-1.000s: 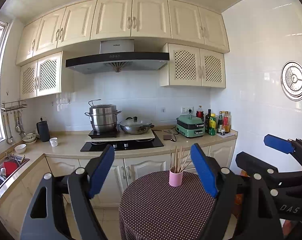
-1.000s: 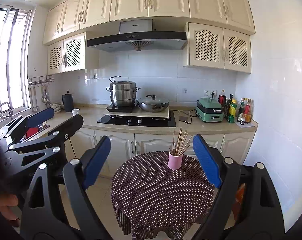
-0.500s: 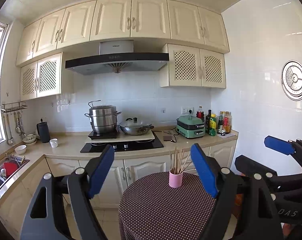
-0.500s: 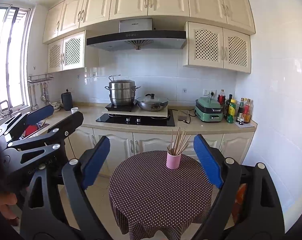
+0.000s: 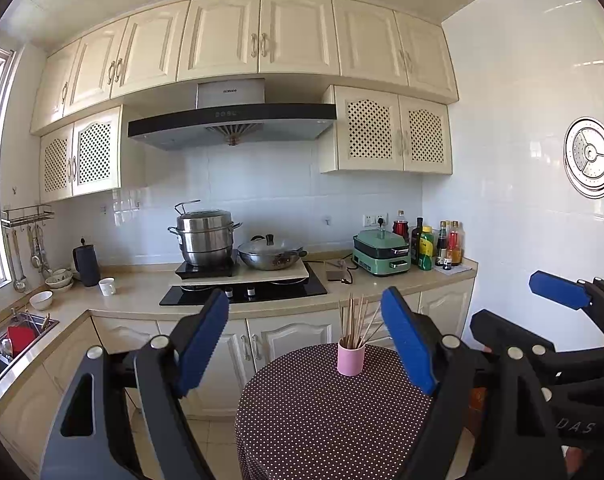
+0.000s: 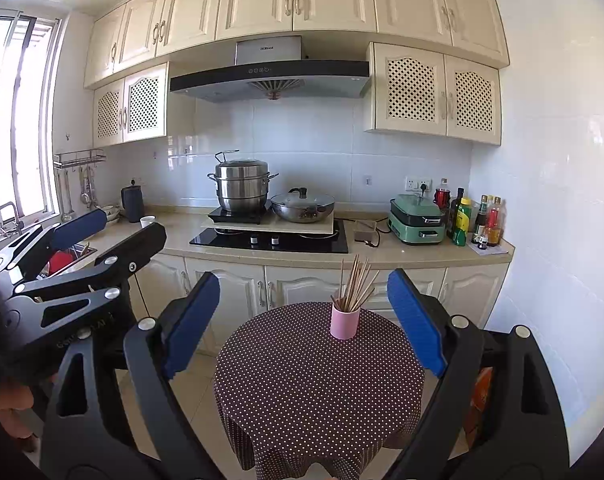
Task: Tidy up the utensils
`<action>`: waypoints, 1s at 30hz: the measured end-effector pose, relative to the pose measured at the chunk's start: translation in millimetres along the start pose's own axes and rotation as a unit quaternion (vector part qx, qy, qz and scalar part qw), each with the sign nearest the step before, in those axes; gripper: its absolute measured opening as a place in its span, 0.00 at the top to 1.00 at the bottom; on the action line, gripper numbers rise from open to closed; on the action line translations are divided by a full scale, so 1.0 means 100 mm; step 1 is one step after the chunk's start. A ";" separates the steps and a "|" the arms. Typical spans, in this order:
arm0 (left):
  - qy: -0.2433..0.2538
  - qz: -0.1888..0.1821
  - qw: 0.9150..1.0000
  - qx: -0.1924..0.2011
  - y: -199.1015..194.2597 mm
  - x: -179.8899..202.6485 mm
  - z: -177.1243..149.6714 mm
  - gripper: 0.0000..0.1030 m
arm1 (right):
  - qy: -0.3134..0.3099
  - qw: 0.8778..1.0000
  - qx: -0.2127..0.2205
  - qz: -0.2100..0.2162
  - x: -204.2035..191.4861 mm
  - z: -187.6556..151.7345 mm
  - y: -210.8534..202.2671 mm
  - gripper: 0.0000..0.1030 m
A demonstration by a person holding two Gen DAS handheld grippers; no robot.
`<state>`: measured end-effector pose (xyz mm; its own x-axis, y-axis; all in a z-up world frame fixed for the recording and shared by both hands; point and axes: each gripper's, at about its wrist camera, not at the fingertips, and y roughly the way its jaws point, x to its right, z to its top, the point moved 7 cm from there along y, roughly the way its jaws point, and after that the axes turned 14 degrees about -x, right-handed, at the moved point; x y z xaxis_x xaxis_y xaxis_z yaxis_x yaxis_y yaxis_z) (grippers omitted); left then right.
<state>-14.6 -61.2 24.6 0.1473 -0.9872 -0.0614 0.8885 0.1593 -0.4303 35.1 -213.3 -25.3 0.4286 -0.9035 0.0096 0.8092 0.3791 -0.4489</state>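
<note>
A pink cup (image 5: 350, 359) (image 6: 344, 322) holding several wooden chopsticks (image 5: 356, 319) (image 6: 354, 283) stands near the far edge of a round table with a brown dotted cloth (image 5: 326, 416) (image 6: 318, 384). My left gripper (image 5: 306, 344) is open, well short of the cup, with nothing between its blue pads. My right gripper (image 6: 304, 322) is also open and empty, held back from the table. Each gripper shows at the side of the other's view: the right one (image 5: 558, 292) and the left one (image 6: 79, 226).
Behind the table runs a counter (image 6: 382, 250) with a hob (image 6: 269, 240), a steel pot (image 6: 241, 186), a wok (image 6: 302, 206), a green cooker (image 6: 416, 218) and bottles (image 6: 472, 218). A sink (image 5: 17, 336) lies left. A white tiled wall (image 6: 558, 200) stands right.
Both views have crept slightly closer to the table. The grippers stay open and empty, and the cup has not moved.
</note>
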 end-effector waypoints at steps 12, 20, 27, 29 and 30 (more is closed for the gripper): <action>0.003 0.000 1.000 -0.004 0.10 0.14 -0.01 0.25 | 0.008 1.000 -0.005 -0.001 0.09 -0.02 0.04 0.18; 0.006 -0.002 1.000 -0.009 0.20 0.21 -0.01 0.25 | 0.014 1.000 -0.009 -0.002 0.15 -0.05 0.08 0.18; 0.007 -0.002 1.000 -0.015 0.29 0.24 -0.02 0.24 | 0.018 1.000 -0.016 -0.001 0.21 -0.04 0.15 0.18; 0.006 -0.003 1.000 -0.017 0.32 0.25 -0.01 0.24 | 0.019 1.000 -0.017 -0.001 0.22 -0.03 0.17 0.18; 0.006 -0.003 1.000 -0.018 0.34 0.25 -0.01 0.24 | 0.019 1.000 -0.017 -0.001 0.23 -0.03 0.18 0.18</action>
<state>18.4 -80.9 7.6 0.1359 -0.9883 -0.0699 0.8735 0.1528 -0.4622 58.5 -227.5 -35.8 0.4103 -0.9117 -0.0234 0.7954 0.3703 -0.4798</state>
